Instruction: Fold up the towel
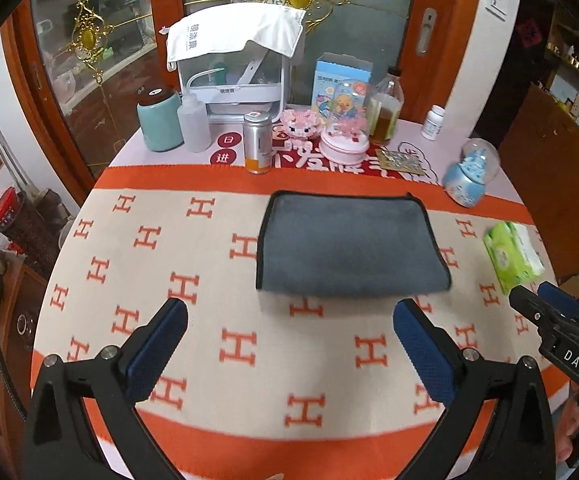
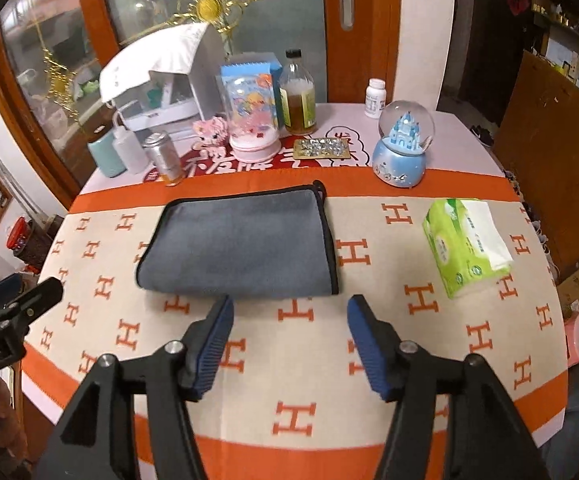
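Observation:
A grey towel [image 1: 349, 246] with black edging lies folded flat on the orange-and-cream cloth; it also shows in the right wrist view [image 2: 241, 246]. My left gripper [image 1: 289, 312] is open and empty, held above the cloth just short of the towel's near edge. My right gripper [image 2: 291, 308] is open and empty, just short of the towel's near right corner. The right gripper's tip [image 1: 545, 304] shows at the right edge of the left wrist view, and the left gripper's tip [image 2: 29, 296] shows at the left edge of the right wrist view.
A green tissue pack [image 2: 465, 244] lies right of the towel. Behind the towel stand a silver can [image 1: 257, 142], a teal jar [image 1: 159, 120], a pink dome [image 1: 345, 120], an oil bottle [image 2: 297, 94], a blue snow globe [image 2: 403, 148] and a white appliance [image 1: 241, 64].

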Action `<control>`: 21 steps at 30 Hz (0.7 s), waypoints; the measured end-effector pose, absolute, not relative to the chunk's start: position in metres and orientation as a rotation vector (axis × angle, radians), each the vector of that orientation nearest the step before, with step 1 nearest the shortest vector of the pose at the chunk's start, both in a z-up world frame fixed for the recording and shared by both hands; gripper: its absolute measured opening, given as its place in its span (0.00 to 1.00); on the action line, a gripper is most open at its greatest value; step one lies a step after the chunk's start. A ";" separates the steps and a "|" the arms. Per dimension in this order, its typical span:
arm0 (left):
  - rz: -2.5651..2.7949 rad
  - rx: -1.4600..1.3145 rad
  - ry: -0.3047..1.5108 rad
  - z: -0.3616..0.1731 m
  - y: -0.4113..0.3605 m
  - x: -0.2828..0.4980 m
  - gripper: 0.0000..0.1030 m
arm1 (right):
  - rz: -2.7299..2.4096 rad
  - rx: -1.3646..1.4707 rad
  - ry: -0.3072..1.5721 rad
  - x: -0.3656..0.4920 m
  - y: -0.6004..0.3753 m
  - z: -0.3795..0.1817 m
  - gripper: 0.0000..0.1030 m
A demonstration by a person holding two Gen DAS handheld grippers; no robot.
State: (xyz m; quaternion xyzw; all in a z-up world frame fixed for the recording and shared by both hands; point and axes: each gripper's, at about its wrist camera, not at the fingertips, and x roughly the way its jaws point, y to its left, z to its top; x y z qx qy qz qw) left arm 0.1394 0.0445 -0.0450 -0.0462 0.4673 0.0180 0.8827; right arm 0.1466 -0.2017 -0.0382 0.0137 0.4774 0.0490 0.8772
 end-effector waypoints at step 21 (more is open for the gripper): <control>0.033 -0.046 0.926 -0.003 0.026 0.035 0.99 | 0.091 0.004 0.934 0.049 -0.197 -0.002 0.59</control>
